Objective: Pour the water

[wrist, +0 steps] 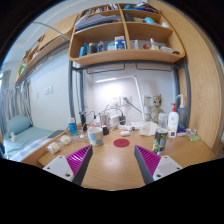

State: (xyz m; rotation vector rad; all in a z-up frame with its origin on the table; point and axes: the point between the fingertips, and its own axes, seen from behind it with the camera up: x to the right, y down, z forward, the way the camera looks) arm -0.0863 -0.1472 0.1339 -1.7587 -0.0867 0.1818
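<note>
tool (113,165) of mine hangs released over the wooden surface (112,168), its two fingers spread wide with nothing between them; the magenta pads (79,160) face each other across bare wood. beyond the fingers, at about the middle of the surface, lies a small dark red disc (121,143), flat and apart from everything else. further back and toward my left stands a cluster of small things: a clear cup (95,136), a blue bottle (72,127) and some jars i cannot tell apart. toward my right, near the back edge, i see a white bottle with a red cap (173,121) standing upright, and a dark container (160,141) just ahead of the right finger. whether the cup or either bottle holds water i cannot tell. above the back of the surface a wooden shelf (125,57) carries bottles and boxes. off to my left there is a bed (26,138) by the wall.
</note>
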